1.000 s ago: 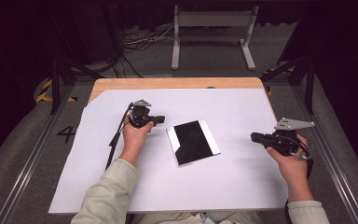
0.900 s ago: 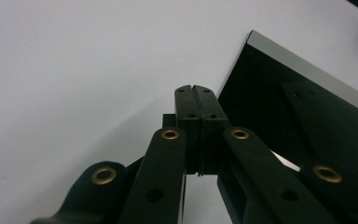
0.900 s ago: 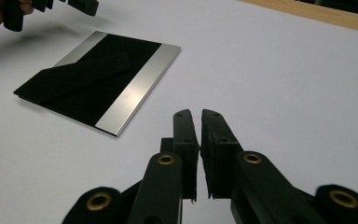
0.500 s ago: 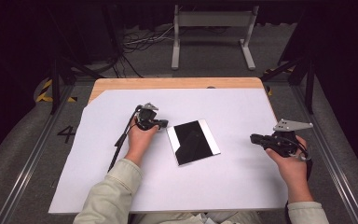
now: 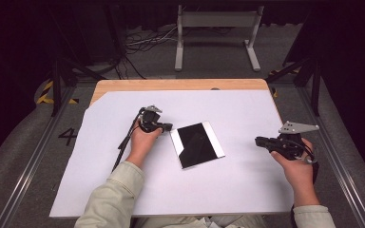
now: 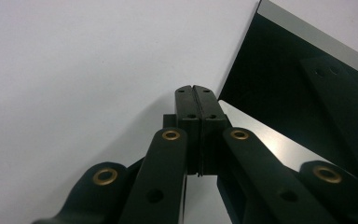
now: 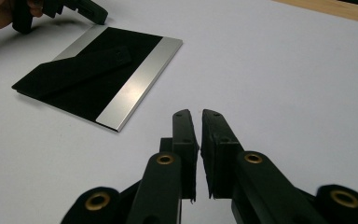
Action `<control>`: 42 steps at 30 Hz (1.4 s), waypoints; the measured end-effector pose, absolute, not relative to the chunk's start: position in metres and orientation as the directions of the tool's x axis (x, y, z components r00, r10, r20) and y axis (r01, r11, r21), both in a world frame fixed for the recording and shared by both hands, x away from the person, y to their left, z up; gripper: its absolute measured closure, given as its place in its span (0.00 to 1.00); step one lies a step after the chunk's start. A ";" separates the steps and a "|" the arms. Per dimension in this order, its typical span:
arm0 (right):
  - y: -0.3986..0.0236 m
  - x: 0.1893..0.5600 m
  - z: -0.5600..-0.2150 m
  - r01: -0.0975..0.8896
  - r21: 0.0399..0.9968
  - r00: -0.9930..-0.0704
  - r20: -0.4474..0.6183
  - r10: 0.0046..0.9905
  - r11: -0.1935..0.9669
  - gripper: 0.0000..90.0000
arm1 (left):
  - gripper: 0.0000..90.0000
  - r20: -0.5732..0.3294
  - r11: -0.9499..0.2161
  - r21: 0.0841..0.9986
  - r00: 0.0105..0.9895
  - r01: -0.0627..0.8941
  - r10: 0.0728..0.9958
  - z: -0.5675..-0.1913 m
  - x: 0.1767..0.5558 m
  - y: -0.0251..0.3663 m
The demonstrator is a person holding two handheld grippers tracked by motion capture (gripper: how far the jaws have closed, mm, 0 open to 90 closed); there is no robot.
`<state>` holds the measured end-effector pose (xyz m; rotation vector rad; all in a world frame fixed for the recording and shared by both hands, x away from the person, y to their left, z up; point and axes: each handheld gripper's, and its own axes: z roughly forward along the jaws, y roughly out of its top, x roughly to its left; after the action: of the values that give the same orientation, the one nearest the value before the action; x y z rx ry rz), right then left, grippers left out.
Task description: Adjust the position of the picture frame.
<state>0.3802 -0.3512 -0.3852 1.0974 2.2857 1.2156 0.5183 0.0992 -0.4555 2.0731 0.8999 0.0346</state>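
Left tool (image 5: 167, 127), pressed together, has neared the black plate (image 5: 197, 144); right tool (image 5: 259, 141) slightly spread.

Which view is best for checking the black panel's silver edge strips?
Right gripper view: the black panel lies whole, both silver strips clear. High view shows it whole but small. Left gripper view crops it to one corner behind shut jaws.

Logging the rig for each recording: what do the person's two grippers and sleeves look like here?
Both are black handheld tools. The left gripper trails a black cable across the white sheet. The right gripper carries a grey three-cornered plate on top. Their flat black fingers hang on black link arms with brass-coloured rivets. The person wears pale beige long sleeves.
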 end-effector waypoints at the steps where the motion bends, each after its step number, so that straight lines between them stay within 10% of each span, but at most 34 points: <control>1: -0.351 0.380 -0.385 0.477 0.810 -0.650 0.065 0.757 0.340 0.93 | 1.00 -0.284 -0.377 0.718 0.740 0.586 0.609 -0.456 0.518 0.099; 42: -0.327 0.391 -0.383 0.503 0.717 -0.748 0.083 0.658 0.483 1.00 | 1.00 -0.274 -0.670 0.545 0.863 0.503 0.425 -0.436 0.487 0.082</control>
<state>0.3913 -0.3269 -0.3831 1.0028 2.5240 1.1179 0.4866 0.0822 -0.4357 2.4009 0.6705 -0.1628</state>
